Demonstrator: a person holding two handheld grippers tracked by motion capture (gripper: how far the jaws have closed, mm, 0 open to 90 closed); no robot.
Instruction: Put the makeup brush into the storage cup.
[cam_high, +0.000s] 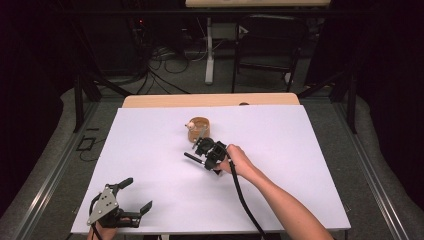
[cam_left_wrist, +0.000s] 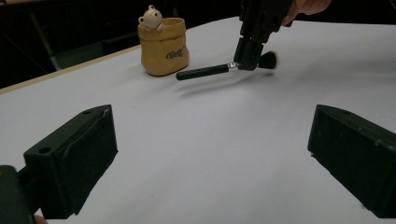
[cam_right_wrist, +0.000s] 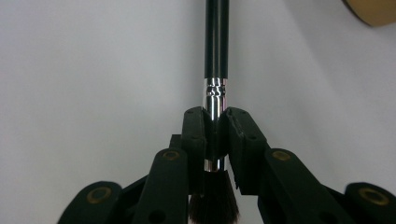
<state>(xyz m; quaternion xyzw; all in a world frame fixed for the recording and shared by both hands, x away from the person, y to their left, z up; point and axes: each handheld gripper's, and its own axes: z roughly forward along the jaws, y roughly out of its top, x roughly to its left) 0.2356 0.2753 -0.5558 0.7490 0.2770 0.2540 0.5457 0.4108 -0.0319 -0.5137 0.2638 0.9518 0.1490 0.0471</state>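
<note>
A makeup brush (cam_left_wrist: 201, 72) with a black handle, silver ferrule and dark bristles hangs level just above the white sheet, casting a shadow on it. My right gripper (cam_right_wrist: 216, 121) is shut on its ferrule, handle (cam_right_wrist: 217, 37) pointing away from the camera; in the high view the right gripper (cam_high: 205, 162) is at mid-table. Just beyond it stands a tan pot (cam_high: 198, 131) with a small bear figure (cam_left_wrist: 151, 17) on its rim. My left gripper (cam_high: 139, 193) rests near the front left corner, jaws wide open with nothing between them (cam_left_wrist: 210, 154).
A white sheet (cam_high: 280, 130) covers the table, with a wooden strip (cam_high: 210, 100) showing at the far edge. Behind the table are a dark chair (cam_high: 267, 45), a desk leg (cam_high: 209, 55) and cables on the floor.
</note>
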